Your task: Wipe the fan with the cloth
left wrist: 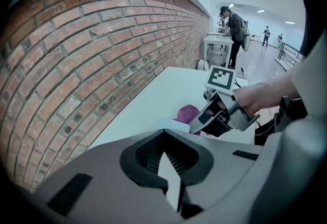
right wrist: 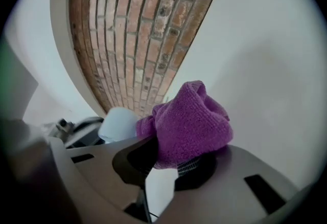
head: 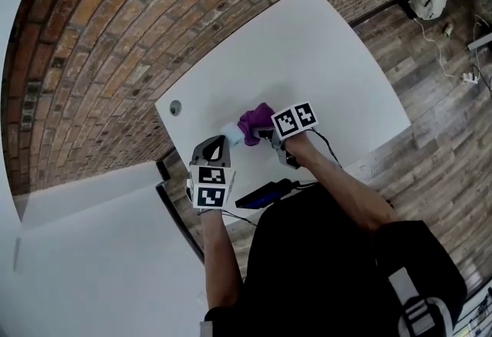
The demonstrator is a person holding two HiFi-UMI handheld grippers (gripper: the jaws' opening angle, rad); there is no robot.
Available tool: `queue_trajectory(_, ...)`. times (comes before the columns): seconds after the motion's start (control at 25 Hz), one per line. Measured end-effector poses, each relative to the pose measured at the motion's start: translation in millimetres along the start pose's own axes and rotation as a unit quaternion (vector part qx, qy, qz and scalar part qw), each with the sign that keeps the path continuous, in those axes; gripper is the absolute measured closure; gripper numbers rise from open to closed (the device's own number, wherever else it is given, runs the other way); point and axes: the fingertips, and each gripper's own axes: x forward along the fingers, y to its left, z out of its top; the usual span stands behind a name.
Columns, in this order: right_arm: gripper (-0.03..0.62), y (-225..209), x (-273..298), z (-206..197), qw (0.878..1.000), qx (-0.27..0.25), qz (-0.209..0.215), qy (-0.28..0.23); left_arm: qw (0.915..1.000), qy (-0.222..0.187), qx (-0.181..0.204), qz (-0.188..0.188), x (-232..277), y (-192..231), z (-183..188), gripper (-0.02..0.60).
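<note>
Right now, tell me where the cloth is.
The cloth is clamped in the right gripper, over the table, beside the pale fan in the head view.

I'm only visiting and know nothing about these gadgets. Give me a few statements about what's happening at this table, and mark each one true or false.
1. The cloth is purple. True.
2. The right gripper has its jaws clamped on the cloth. True.
3. The left gripper has its jaws wide open. False: they are closed together.
4. The table is black. False: it is white.
5. A brick wall runs beside the table. True.
</note>
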Motion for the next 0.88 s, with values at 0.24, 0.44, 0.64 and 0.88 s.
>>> queue_trajectory(0.24,0.525,24.0,-20.1,32.3,0.997,-0.006,0.027,-0.067,1.0,-0.003,-0.002,-0.002,0.6,0.5,0.9,0.58)
queue_trajectory(0.44,0.525,42.8,-1.8,28.4,0.998,-0.02,0.055,-0.027,1.0,-0.003,-0.003,-0.003,0.1,-1.1,0.2,0.581)
queue_trajectory(0.64,0.525,7.4,6.2,17.4,0.997,-0.068,-0.036,0.01,1.0,0.005,-0.001,-0.002,0.6,0.8,-2.4,0.581)
queue_trajectory(0.88,0.525,-50.0,-7.2,-9.3,0.956,-0.181,-0.194,0.122,1.0,0.0,-0.006,-0.002,0.7,-1.1,-0.4,0.581)
